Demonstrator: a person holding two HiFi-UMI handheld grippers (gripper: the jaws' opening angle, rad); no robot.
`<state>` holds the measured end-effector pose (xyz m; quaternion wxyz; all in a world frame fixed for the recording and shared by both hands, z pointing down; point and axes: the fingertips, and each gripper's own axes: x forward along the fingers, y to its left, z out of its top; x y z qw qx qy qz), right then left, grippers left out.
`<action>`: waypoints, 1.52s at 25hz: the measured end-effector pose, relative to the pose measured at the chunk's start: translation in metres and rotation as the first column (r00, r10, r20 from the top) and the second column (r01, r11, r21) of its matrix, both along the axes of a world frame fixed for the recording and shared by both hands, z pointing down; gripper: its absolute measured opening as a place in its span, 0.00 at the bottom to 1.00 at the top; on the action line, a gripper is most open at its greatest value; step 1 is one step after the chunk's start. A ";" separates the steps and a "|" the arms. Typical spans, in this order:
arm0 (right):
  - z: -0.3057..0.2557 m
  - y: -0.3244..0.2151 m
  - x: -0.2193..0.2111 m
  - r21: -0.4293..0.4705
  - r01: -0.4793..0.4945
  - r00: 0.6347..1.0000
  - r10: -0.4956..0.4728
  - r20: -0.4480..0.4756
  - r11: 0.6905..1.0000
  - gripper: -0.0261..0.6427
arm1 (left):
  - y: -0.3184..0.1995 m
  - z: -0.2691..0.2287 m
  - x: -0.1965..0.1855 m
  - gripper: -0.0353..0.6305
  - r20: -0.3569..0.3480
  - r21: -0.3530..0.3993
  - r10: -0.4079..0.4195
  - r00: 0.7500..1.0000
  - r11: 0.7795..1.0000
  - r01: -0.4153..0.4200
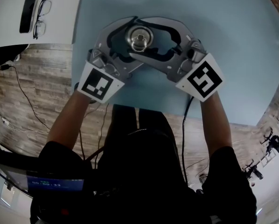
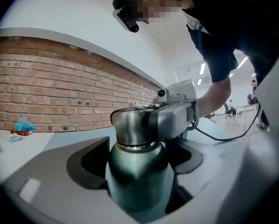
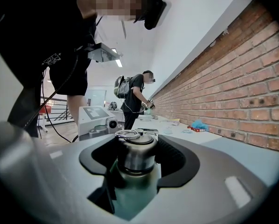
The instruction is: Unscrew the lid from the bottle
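As both forearms (image 1: 67, 118) reach forward over the worktop (image 1: 233, 55), the left gripper (image 2: 138, 171) clamps its fingers on the bottle (image 2: 139, 185) body, the right gripper (image 3: 137, 167) on the lid (image 3: 136, 153).

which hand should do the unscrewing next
Right: the right gripper has its jaws closed on the lid, while the left gripper grips the bottle lower down, so it likely serves best as the anchor.

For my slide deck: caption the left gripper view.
Left claw grips the green bottle while the right claw clamps its steel lid, brick wall behind.
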<state>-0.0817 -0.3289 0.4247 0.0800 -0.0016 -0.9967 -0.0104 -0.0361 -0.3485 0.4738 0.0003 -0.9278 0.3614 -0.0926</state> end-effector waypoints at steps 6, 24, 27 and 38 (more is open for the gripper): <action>0.001 0.000 0.001 0.004 0.000 1.000 0.000 -0.004 1.000 0.43 | -0.001 -0.001 0.000 0.60 -0.015 0.003 -0.001 1.000 1.000 0.001; 0.001 -0.001 0.000 0.015 -0.018 1.000 0.018 -0.004 1.000 0.43 | -0.003 0.001 -0.001 0.63 0.004 -0.016 -0.024 1.000 1.000 0.024; 0.001 -0.001 0.000 0.017 -0.019 1.000 0.020 -0.007 1.000 0.43 | -0.002 0.004 -0.002 0.66 -0.002 -0.029 -0.057 0.998 0.998 0.057; 0.003 -0.001 0.000 0.014 -0.037 0.999 0.038 -0.007 0.999 0.43 | 0.003 0.002 -0.006 0.66 -0.003 -0.042 -0.210 0.978 0.977 0.209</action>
